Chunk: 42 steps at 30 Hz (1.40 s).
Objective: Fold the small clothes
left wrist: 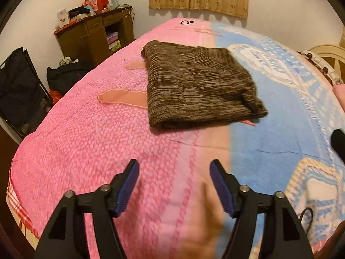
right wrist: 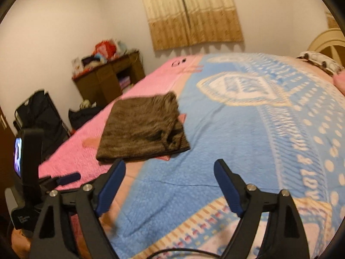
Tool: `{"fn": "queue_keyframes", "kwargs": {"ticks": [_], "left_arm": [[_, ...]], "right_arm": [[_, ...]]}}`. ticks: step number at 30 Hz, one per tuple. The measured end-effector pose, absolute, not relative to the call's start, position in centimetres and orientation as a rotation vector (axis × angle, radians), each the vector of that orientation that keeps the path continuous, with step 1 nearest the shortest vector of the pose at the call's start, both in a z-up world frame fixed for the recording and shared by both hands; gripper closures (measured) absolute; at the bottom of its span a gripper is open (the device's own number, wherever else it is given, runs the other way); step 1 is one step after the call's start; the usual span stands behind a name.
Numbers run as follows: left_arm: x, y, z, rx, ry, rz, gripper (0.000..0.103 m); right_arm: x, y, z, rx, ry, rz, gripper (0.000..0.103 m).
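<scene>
A brown, marled knitted garment (left wrist: 198, 84) lies folded into a thick rectangle on a bed covered by a fleecy blanket, pink on one side (left wrist: 90, 133) and pale blue with white lettering and a crest on the other (right wrist: 248, 133); the garment sits across the seam between the two colours, mostly on the pink, with a small pink patch of cloth (right wrist: 164, 157) peeping out at its near edge; its near right corner is bunched and slightly ruffled.

The left tongs (left wrist: 174, 168) hang above the bed on the near side of the garment, well apart from it; their black arms with blue ribbed pads (left wrist: 127, 187) stand wide and nothing is between them. The right tongs (right wrist: 170, 169) are likewise spread wide and empty, poised over the blue half near the garment's front edge without touching it; in the right wrist view the left tool's black body with a small lit screen (right wrist: 18, 157) shows at the left edge.

Beyond the bed stand a dark wooden desk piled with boxes and red packets (left wrist: 94, 28), black bags on the floor (left wrist: 64, 75), a beige patterned curtain (right wrist: 192, 15) on the wall, and a cream headboard (right wrist: 330, 43) at the far right.
</scene>
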State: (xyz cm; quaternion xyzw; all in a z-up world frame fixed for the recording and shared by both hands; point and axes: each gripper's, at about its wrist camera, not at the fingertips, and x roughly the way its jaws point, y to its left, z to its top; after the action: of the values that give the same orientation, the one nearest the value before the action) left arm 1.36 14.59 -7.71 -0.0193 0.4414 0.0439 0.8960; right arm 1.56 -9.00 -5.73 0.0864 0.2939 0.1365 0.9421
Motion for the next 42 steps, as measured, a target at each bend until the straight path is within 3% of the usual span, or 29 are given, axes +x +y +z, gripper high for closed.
{"fn": "queue_keyframes", "kwargs": {"ticks": [8, 16, 19, 34, 42], "left_arm": [[-2.0, 13.8, -6.1, -0.098, 0.889, -0.018, 0.015], [-4.6, 13.5, -5.5, -0.158, 0.878, -0.096, 0.012], [-5.1, 13.6, -4.8, -0.17, 0.844, -0.095, 0.001], [-4.9, 14.1, -5.1, -0.314, 0.911, -0.197, 0.001], [-7.9, 12.8, -1.3, 0.014, 0.63, 0.13, 0.001]], "right_arm": [[-3.2, -9.9, -2.0, 0.166, 0.452, 0.23, 0.009], [-6.6, -8.9, 0.2, 0.114, 0.351, 0.222, 0.008], [-7.4, -8.5, 0.6, 0.095, 0.331, 0.227, 0.007], [-8.2, -8.2, 0.8, 0.066, 0.283, 0.219, 0.003], [-8.1, -9.1, 0.3, 0.112, 0.285, 0.209, 0.003]]}}
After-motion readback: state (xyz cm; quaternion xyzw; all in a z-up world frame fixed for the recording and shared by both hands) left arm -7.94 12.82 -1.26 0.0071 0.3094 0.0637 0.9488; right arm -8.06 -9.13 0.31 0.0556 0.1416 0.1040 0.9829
